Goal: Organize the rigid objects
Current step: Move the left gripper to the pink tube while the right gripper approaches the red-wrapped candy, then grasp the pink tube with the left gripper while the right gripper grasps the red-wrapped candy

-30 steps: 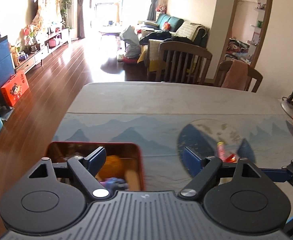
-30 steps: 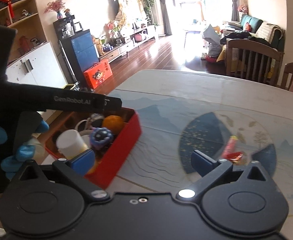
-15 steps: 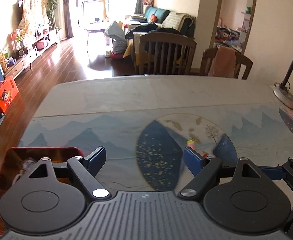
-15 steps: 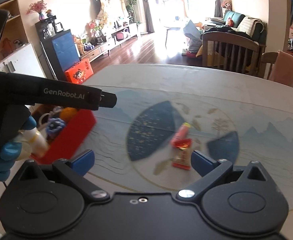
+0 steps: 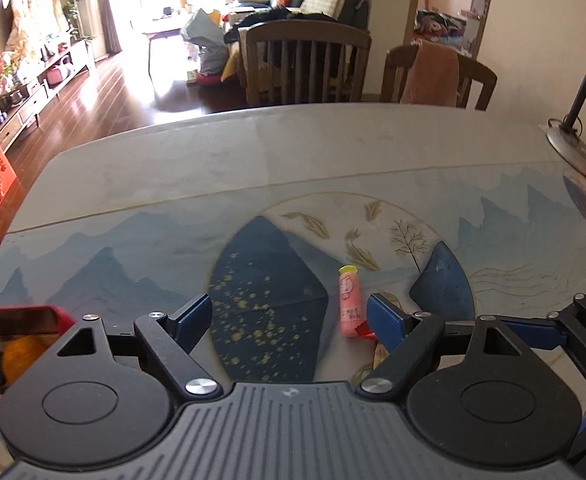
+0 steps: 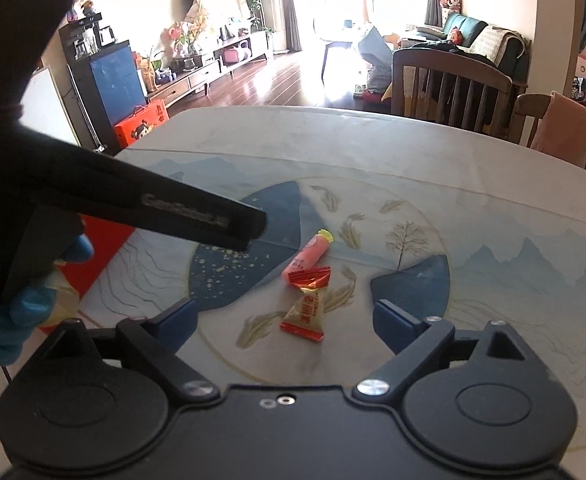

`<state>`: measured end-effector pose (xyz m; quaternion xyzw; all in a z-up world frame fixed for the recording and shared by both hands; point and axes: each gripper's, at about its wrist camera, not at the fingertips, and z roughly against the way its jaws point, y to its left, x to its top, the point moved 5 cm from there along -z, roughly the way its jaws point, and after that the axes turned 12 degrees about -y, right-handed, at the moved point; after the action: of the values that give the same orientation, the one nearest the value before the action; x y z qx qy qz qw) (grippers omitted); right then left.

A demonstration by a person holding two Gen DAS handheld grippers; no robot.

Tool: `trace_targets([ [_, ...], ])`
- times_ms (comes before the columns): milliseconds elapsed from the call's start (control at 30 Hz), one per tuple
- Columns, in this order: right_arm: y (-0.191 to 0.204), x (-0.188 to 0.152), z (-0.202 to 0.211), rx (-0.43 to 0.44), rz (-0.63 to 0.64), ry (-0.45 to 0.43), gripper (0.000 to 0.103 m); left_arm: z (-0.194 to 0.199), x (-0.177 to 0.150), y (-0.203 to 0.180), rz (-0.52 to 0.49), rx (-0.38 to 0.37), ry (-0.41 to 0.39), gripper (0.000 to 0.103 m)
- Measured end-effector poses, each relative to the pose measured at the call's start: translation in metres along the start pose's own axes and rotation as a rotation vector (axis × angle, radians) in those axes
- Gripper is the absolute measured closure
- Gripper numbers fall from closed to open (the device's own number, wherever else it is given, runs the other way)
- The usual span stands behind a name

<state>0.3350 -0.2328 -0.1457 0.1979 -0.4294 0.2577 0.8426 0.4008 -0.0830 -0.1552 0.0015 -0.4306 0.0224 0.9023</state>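
Approaching wrapped candy (image 6: 303,316) at 12 o'clock | right hand-held gripper (image 6: 283,318) wide open, empty; left hand-held gripper (image 5: 289,316) likewise | straddle candy, avoid pink tube (image 6: 308,255), close squarely on bench (image 6: 373,152).

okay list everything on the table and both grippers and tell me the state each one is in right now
Left gripper: open, empty.
Right gripper: open, empty, above the candy.
Pink tube: lying flat on the table, cap on.
Wrapped candy: lying flat, wrapper closed, touching the tube's end.
Red box: open-topped, holding an orange and other items.
Desk lamp: upright.
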Motion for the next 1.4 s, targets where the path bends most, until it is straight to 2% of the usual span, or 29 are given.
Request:
trace_targets([
  [433,-0.014,-0.008,-0.043,0.006,0.003,0.047,0.031,-0.058,-0.005,-0.018,-0.019,-0.046,0.082,0.018],
  [567,-0.017,-0.010,-0.052,0.007,0.001,0.056,0.042,-0.069,-0.008,-0.022,-0.036,-0.053,0.091,0.019],
  [633,-0.018,-0.010,-0.055,0.005,0.000,0.062,0.047,-0.072,-0.009,-0.025,-0.042,-0.067,0.094,0.025],
  [700,-0.019,-0.012,-0.058,0.007,0.002,0.064,0.051,-0.076,-0.010,-0.027,-0.046,-0.072,0.104,0.037],
  [933,-0.016,-0.014,-0.060,-0.013,0.067,0.054,0.068,-0.080,-0.013,-0.035,-0.096,-0.081,0.085,0.052],
  [1000,-0.015,-0.015,-0.059,-0.023,0.090,0.052,0.076,-0.079,-0.014,-0.038,-0.109,-0.090,0.075,0.062],
  [1067,-0.014,-0.016,-0.057,-0.028,0.102,0.051,0.079,-0.079,-0.014,-0.041,-0.120,-0.092,0.068,0.070],
  [1133,-0.014,-0.017,-0.056,-0.030,0.099,0.052,0.080,-0.078,-0.014,-0.044,-0.139,-0.085,0.059,0.075],
  [1200,-0.016,-0.018,-0.054,-0.033,0.091,0.052,0.080,-0.076,-0.015,-0.047,-0.151,-0.089,0.055,0.084],
  [1400,-0.022,-0.022,-0.043,-0.059,0.060,0.058,0.081,-0.072,-0.016,-0.048,-0.167,-0.081,0.061,0.087],
])
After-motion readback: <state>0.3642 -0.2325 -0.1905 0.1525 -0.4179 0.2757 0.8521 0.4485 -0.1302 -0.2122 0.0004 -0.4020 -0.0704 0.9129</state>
